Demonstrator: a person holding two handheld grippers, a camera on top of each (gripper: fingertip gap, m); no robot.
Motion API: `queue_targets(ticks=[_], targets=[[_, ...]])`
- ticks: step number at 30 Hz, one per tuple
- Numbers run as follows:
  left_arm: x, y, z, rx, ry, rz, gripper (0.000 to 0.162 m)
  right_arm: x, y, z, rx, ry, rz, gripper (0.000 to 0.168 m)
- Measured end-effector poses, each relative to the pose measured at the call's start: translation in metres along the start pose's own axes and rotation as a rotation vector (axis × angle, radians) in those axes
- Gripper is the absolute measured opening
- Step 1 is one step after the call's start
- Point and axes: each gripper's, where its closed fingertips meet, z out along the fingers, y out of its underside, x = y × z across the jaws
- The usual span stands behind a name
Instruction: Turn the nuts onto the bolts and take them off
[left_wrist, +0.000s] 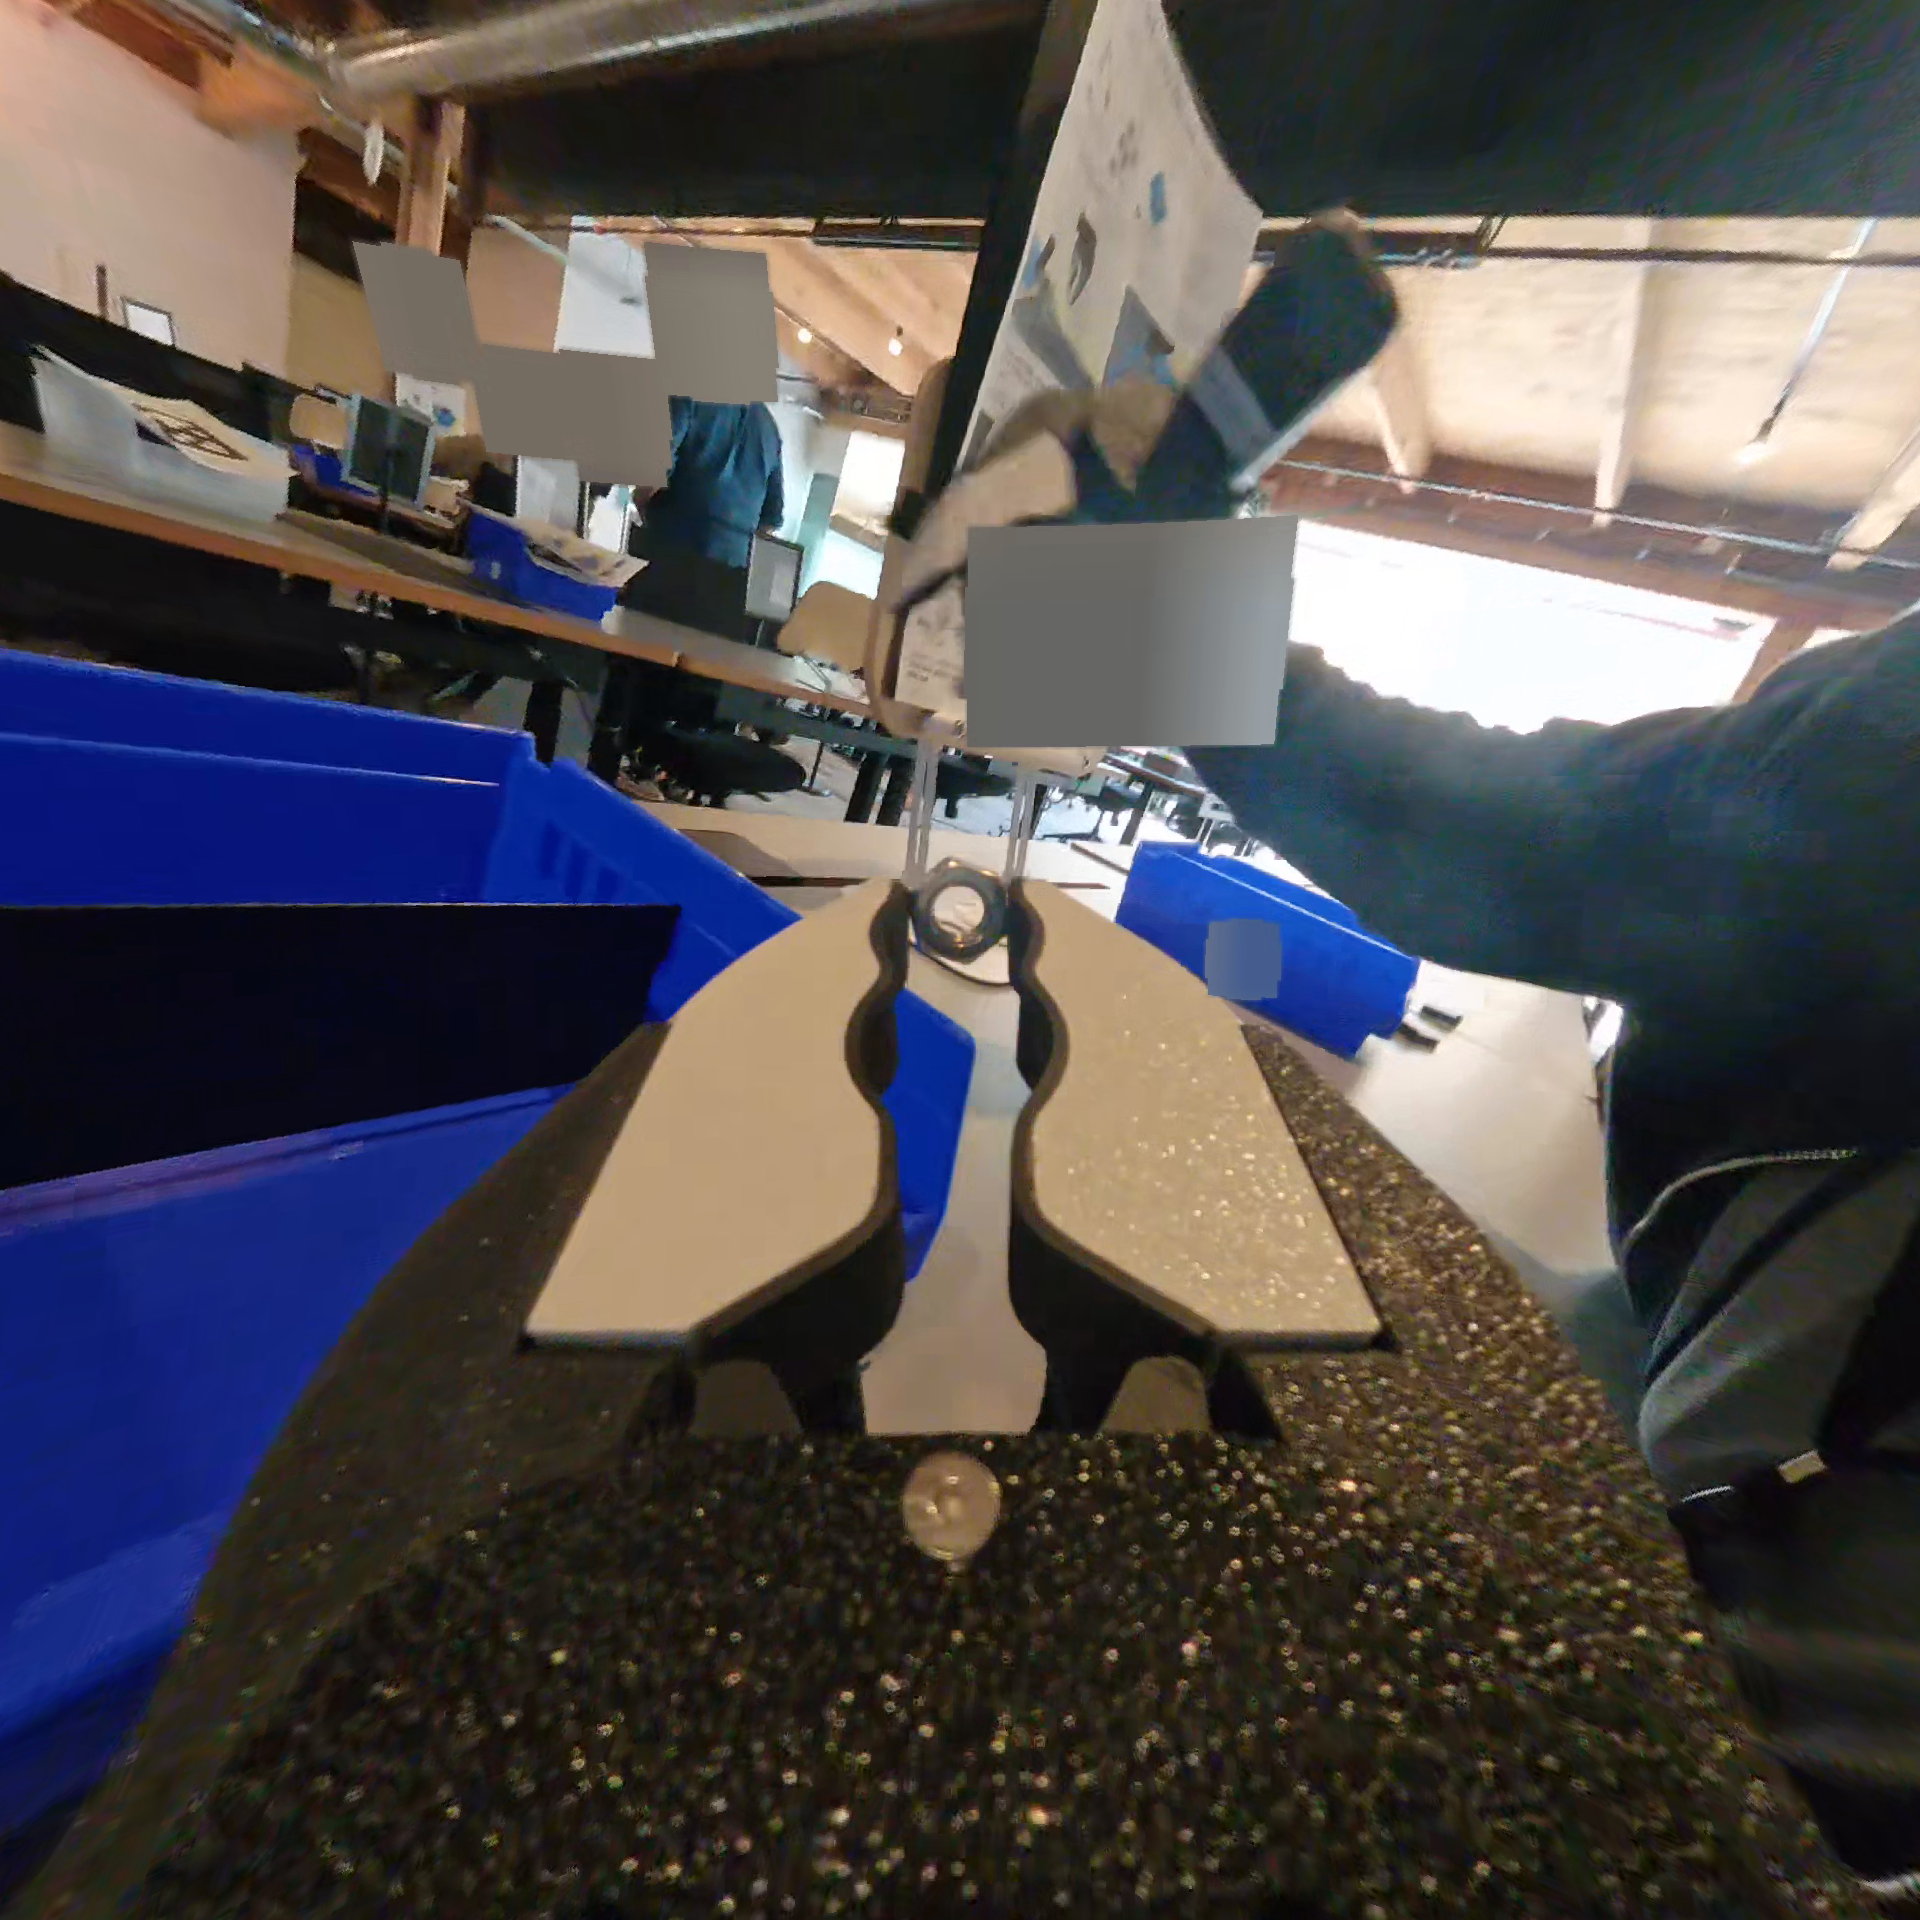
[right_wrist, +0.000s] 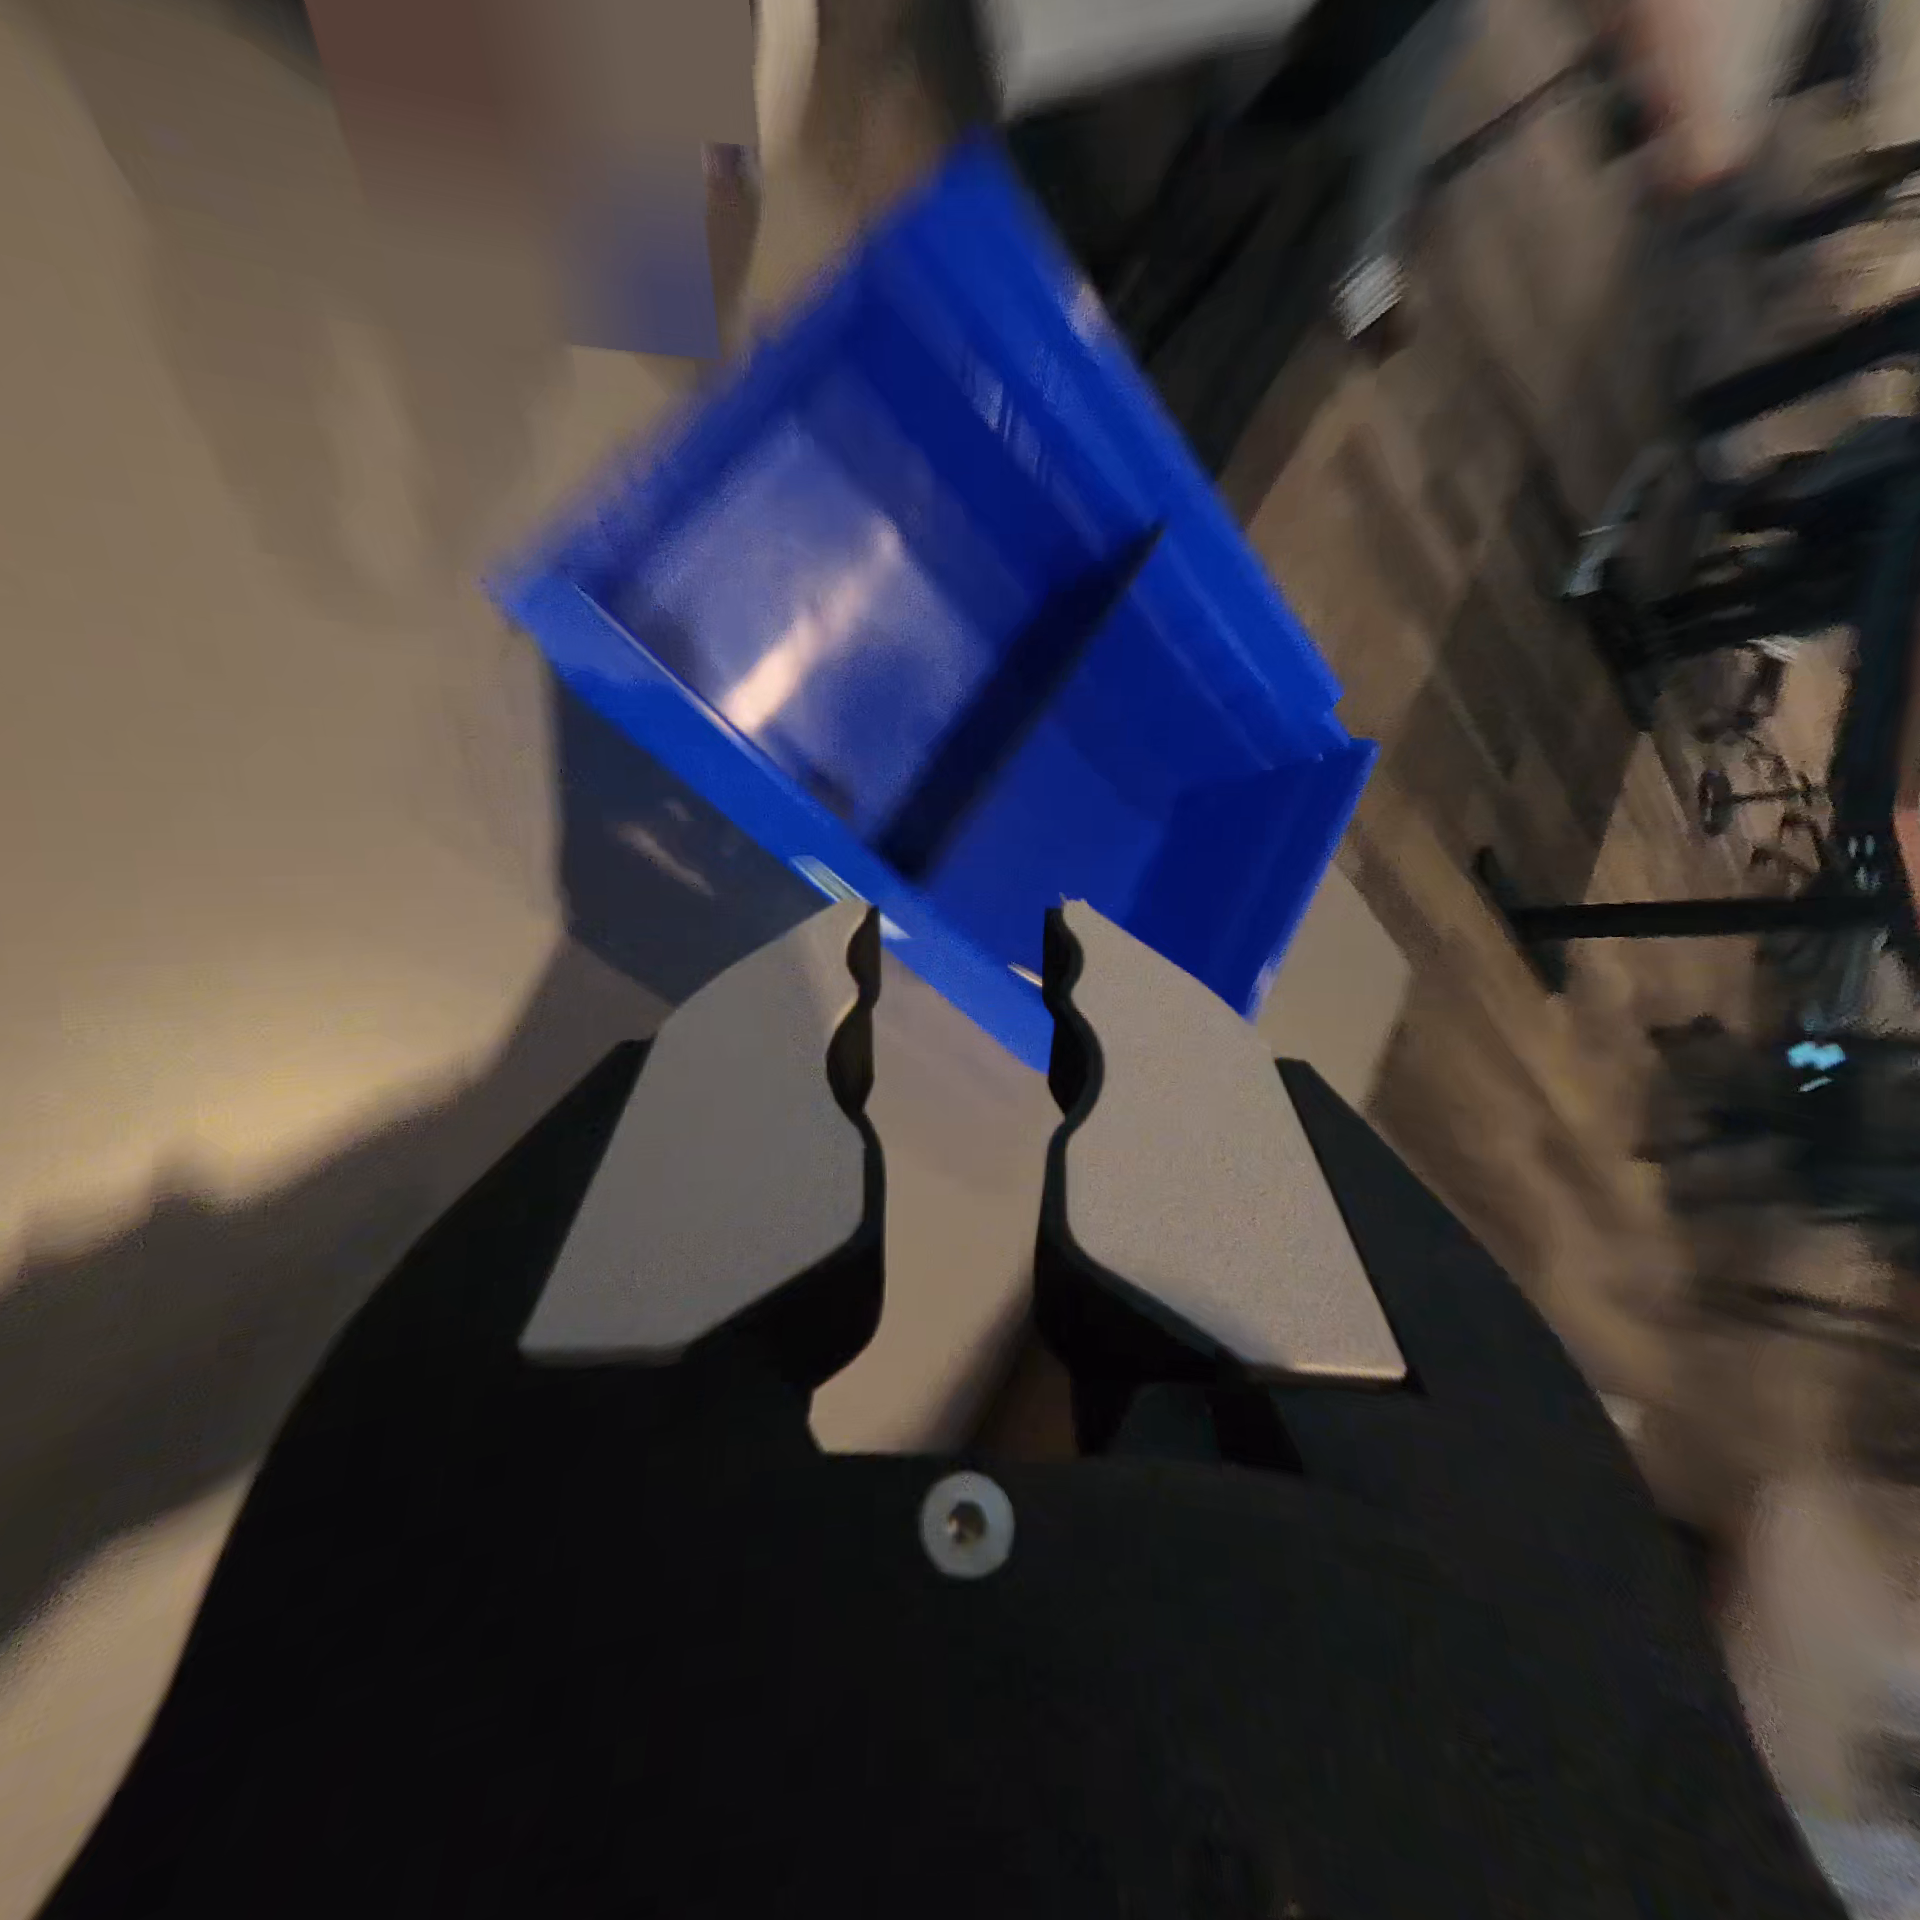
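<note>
My left gripper (left_wrist: 956, 896) is shut on a steel hex nut (left_wrist: 951, 916), pinched at the very fingertips with its hole facing the camera. The right gripper (left_wrist: 971, 831) hangs just beyond and above the nut, its two thin fingers pointing down at it. In the right wrist view, which is blurred by motion, my right gripper (right_wrist: 966, 925) is open and empty, with its tips over the near rim of a blue bin (right_wrist: 727, 717) that has a dark divider. No bolt shows in either view.
A large blue bin (left_wrist: 260, 831) with a black divider stands close on the left. A smaller blue bin (left_wrist: 1320, 966) sits on the pale table (left_wrist: 1455, 1122) at the right. A person's dark sleeve (left_wrist: 1558, 831) crosses the right side. My hands' fingertips stand some 15 cm from each other.
</note>
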Motion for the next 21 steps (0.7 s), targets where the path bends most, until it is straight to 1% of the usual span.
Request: queue_targets(ticks=[2, 5, 7, 9, 11, 14, 16, 21], targets=[[-0.003, -0.001, -0.004, 0.000, -0.016, -0.009, 0.018, 0.025, 0.010, 0.029, -0.129, -0.082, -0.157, 0.027], [-0.004, -0.005, -0.009, 0.020, -0.033, 0.008, 0.018, 0.052, 0.025, 0.072, -0.260, -0.213, -0.338, 0.025], [-0.003, -0.009, -0.013, 0.042, -0.026, 0.003, 0.018, 0.060, 0.044, 0.100, -0.366, -0.320, -0.425, 0.023], [-0.004, -0.009, -0.016, 0.044, -0.026, -0.007, 0.018, 0.058, 0.065, 0.125, -0.468, -0.432, -0.493, 0.020], [-0.005, -0.008, -0.017, 0.040, -0.036, -0.005, 0.018, 0.055, 0.085, 0.145, -0.550, -0.507, -0.564, 0.020], [-0.003, -0.009, -0.017, 0.041, -0.026, -0.005, 0.018, 0.045, 0.108, 0.164, -0.620, -0.599, -0.619, 0.018], [-0.004, -0.007, -0.016, 0.031, -0.028, -0.011, 0.018, 0.042, 0.121, 0.171, -0.654, -0.622, -0.645, 0.018], [-0.001, -0.010, -0.017, 0.047, -0.004, -0.025, 0.018, 0.040, 0.132, 0.180, -0.681, -0.645, -0.699, 0.018]])
